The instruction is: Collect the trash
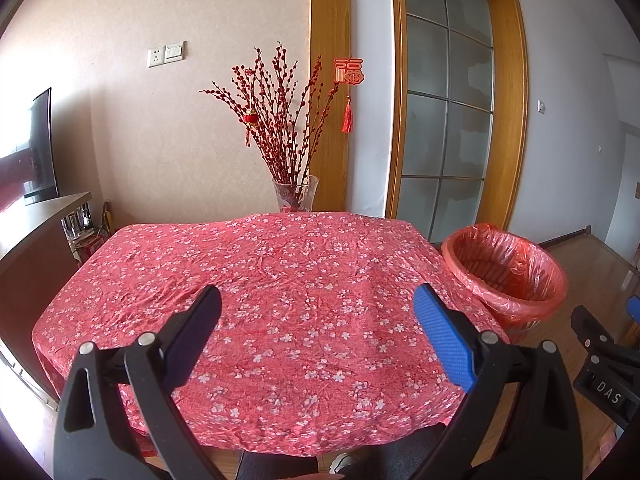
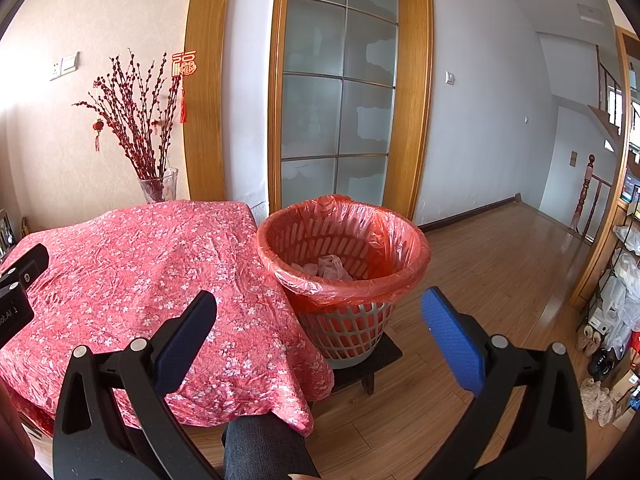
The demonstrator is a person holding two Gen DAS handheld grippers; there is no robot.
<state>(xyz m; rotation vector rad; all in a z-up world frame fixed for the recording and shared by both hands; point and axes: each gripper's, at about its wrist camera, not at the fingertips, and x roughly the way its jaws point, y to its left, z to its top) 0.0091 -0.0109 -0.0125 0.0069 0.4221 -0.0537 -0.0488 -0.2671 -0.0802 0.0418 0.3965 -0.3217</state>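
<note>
while agape, right tool (image 2: pixel 318 320) faces bin (image 2: pixel 344 276).

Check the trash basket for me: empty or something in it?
Not empty. In the right wrist view, the trash basket holds crumpled pale plastic at the bottom of its red liner.

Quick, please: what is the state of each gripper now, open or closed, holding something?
Left gripper: jaws open, holding nothing, above the table.
Right gripper: jaws open, holding nothing, facing the bin.
</note>
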